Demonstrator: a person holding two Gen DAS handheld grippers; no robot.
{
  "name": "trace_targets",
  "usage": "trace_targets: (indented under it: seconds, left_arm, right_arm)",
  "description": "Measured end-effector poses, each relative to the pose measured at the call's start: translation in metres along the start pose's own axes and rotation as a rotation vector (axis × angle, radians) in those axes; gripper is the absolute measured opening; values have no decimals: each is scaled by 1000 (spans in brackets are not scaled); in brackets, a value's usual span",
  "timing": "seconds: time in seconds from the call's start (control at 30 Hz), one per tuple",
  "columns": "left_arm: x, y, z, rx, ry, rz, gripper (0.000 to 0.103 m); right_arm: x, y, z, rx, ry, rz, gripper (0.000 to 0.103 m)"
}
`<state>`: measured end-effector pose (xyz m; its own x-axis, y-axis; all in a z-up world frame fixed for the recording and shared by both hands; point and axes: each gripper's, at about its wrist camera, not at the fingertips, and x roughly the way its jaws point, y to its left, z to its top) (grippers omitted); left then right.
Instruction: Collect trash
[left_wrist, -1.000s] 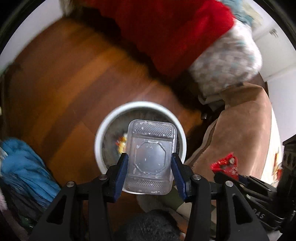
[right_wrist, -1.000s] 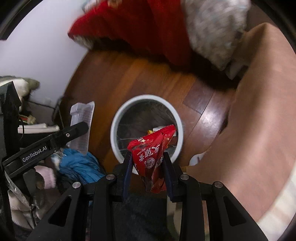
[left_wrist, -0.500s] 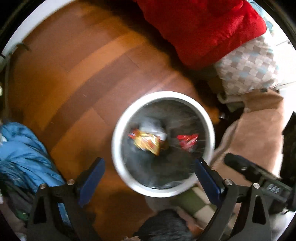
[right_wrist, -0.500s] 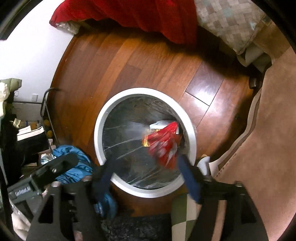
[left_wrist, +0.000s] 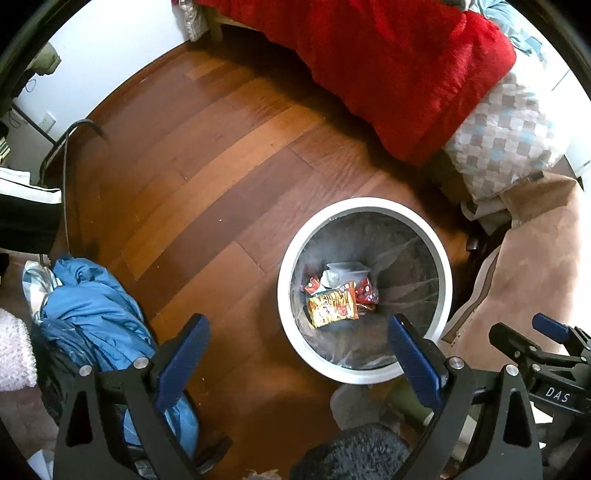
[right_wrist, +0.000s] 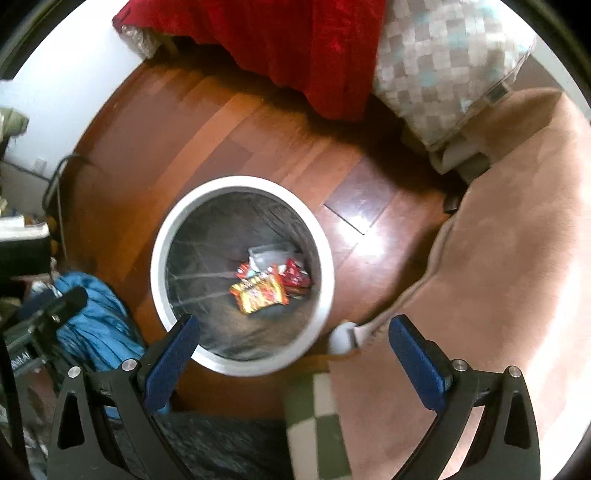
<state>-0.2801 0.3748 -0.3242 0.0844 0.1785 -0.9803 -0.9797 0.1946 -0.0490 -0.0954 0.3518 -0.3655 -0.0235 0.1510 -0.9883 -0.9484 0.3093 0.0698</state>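
Note:
A white round trash bin (left_wrist: 291, 314) with a clear liner stands on the wooden floor; it also shows in the right wrist view (right_wrist: 325, 280). At its bottom lie a clear plastic tray (left_wrist: 345, 271), a yellow-orange snack wrapper (left_wrist: 332, 304) and a red wrapper (left_wrist: 365, 291); the same tray (right_wrist: 267, 254), yellow-orange wrapper (right_wrist: 258, 291) and red wrapper (right_wrist: 295, 275) show in the right wrist view. My left gripper (left_wrist: 297, 345) is open and empty above the bin's near rim. My right gripper (right_wrist: 293, 345) is open and empty above the bin.
A red blanket (left_wrist: 388, 62) and checked bedding (left_wrist: 506, 136) hang off a bed at the back. A blue garment (left_wrist: 92, 317) lies on the floor at left. A tan rug (right_wrist: 498, 258) lies at right. A white wall (left_wrist: 110, 48) is at back left.
Both grippers opened. The clear tray dropped from the left gripper and the red wrapper from the right; both now lie in the bin. Both grippers rose away from the bin.

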Motion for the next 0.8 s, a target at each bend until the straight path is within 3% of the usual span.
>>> trace_targets:
  seconds: [0.4, 0.8]
  left_arm:
    - [-30, -15, -19, 53, -44, 13, 98]
    - [-114, -34, -38, 100, -201, -20, 98]
  right_arm:
    - [-23, -6, -22, 7, -21, -3, 103]
    - [-113, -5, -48, -7, -197, 26, 103]
